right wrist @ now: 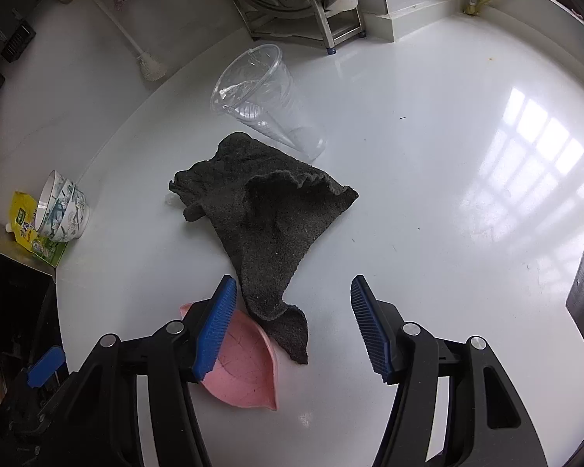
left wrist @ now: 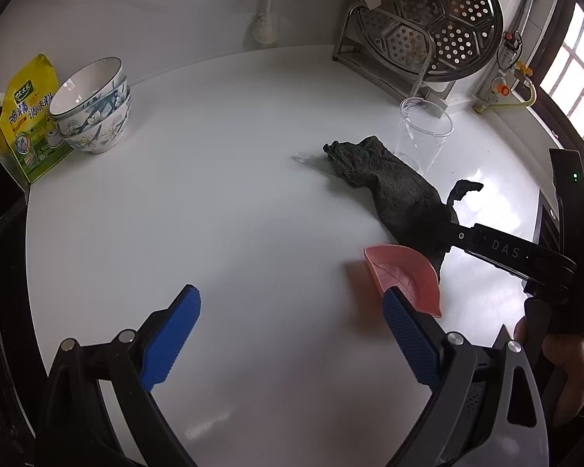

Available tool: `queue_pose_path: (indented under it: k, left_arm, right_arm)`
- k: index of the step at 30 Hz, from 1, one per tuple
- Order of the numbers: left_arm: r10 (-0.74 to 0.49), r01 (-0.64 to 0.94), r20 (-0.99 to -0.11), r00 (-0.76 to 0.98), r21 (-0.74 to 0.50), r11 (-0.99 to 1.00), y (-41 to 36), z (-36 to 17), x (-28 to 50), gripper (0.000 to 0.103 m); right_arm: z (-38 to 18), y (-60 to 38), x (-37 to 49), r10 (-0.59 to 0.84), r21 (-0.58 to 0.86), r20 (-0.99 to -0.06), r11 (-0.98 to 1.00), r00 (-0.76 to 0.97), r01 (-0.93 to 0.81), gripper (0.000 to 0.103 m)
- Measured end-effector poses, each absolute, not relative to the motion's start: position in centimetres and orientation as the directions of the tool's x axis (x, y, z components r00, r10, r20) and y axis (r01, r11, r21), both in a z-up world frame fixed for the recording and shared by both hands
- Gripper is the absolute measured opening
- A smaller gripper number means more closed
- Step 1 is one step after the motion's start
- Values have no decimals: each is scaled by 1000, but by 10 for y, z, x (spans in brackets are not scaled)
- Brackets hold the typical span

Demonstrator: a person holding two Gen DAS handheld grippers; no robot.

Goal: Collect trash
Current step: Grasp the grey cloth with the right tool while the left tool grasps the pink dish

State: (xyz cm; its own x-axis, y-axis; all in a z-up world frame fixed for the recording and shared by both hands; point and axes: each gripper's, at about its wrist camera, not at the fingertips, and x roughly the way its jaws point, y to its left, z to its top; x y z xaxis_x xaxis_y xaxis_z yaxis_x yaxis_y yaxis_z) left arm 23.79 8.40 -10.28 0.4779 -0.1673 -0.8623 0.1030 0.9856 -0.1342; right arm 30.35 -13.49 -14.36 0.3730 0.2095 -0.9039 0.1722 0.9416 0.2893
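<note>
Both empty: left gripper [left wrist: 288, 311] jaws wide apart; right gripper [right wrist: 292, 299] jaws spread above dark cloth [right wrist: 268, 210].

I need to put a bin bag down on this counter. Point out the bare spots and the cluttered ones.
Bare: the wide stretch between the stacked bowls and the dark cloth, and the glossy area right of the cloth toward the window reflection. Crowded: around the cloth, where the clear cup and pink dish sit close, and by the steamer rack.
</note>
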Motion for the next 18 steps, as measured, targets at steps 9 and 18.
queue_pose_path:
  k: [9,18]
  left_arm:
    - [-176,124,-872,457,-134,983,81,-118,251,93]
    - [-240,196,-874,422,-170,966,55,-131,258,93]
  right_arm:
    - [-152,-135,314,212,299,-898,937,386,180,24]
    - [-140,-155,300,183,305,-877,926,444,221,17]
